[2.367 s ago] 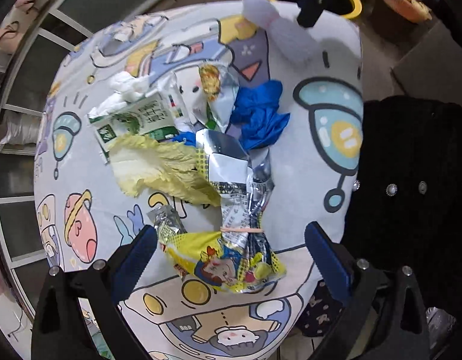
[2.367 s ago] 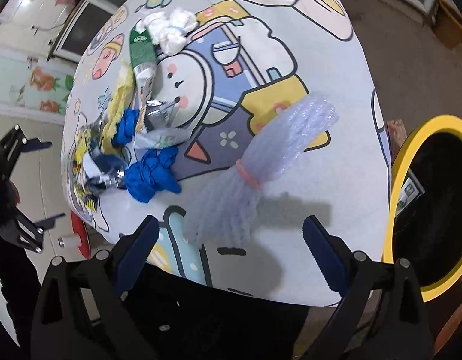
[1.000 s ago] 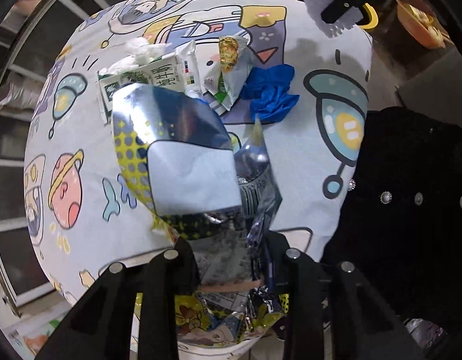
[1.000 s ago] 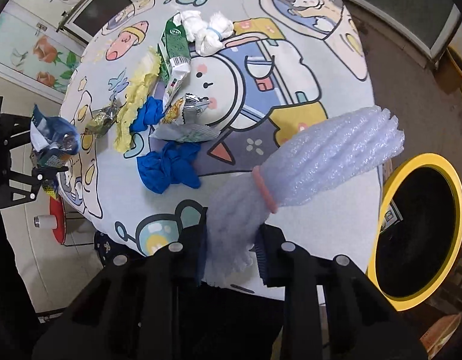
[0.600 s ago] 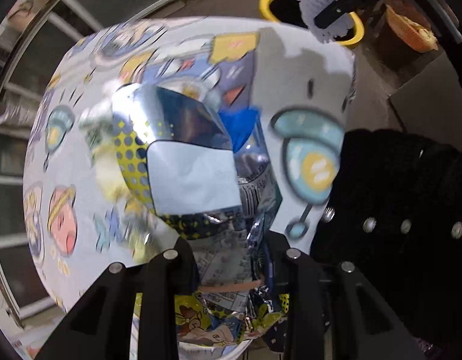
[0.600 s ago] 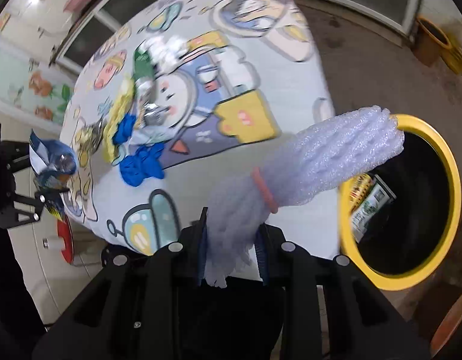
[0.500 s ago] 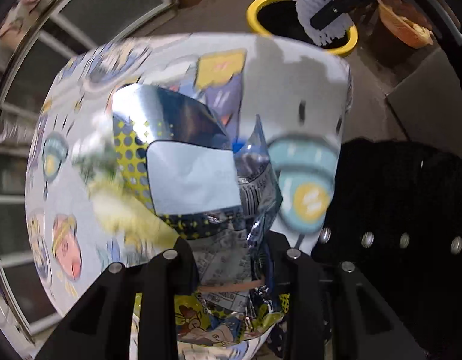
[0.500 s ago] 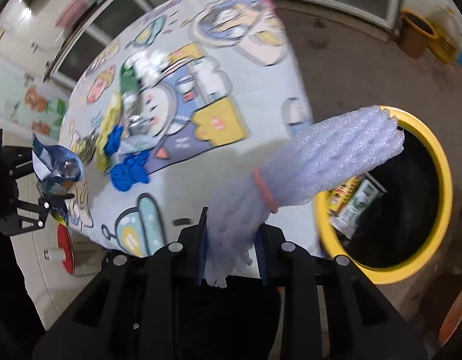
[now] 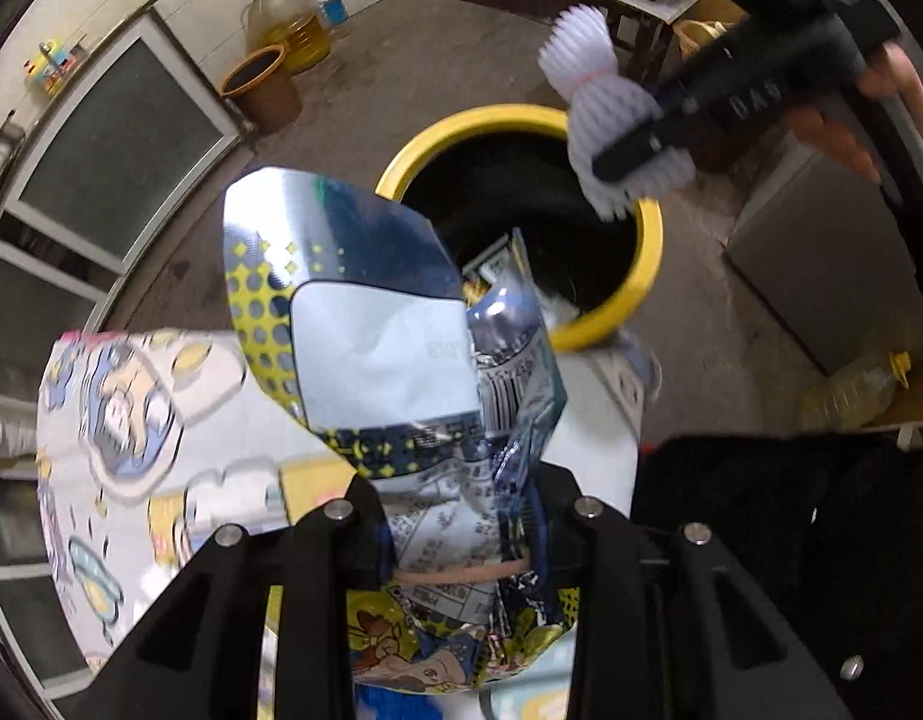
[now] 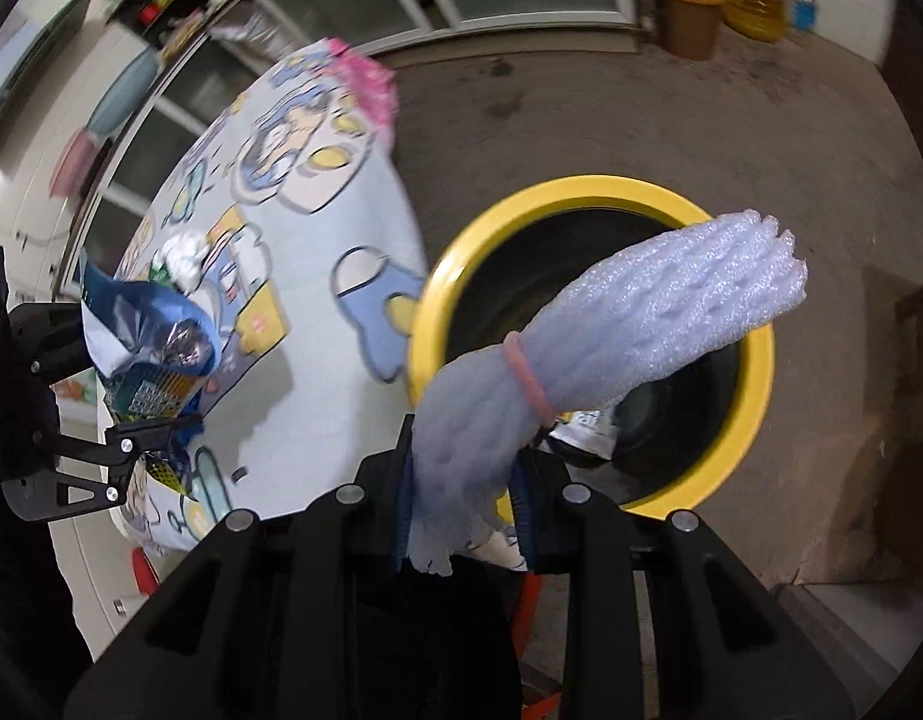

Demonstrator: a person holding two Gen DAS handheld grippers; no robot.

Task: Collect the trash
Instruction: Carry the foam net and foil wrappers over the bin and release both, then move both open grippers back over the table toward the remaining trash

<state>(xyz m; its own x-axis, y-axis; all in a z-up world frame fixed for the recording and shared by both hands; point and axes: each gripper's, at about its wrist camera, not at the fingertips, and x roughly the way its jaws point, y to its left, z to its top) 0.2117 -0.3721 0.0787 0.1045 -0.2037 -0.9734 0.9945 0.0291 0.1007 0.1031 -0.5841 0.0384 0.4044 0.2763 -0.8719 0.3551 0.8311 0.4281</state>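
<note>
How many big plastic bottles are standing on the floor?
3, maybe more hidden. A large yellowish jug and a smaller blue-labelled bottle stand by the far wall beside a brown pot; another bottle stands near the grey box.

Left wrist view: steeply downward past the table edge (image 9: 617, 420), close above the yellow-rimmed bin (image 9: 644, 276). Right wrist view: angled down from the bin's (image 10: 755, 372) other side, nearer its rim. Shared between both: bin, patterned tablecloth (image 10: 317, 396), floor, brown bucket (image 9: 263, 87), each opposite gripper.
</note>
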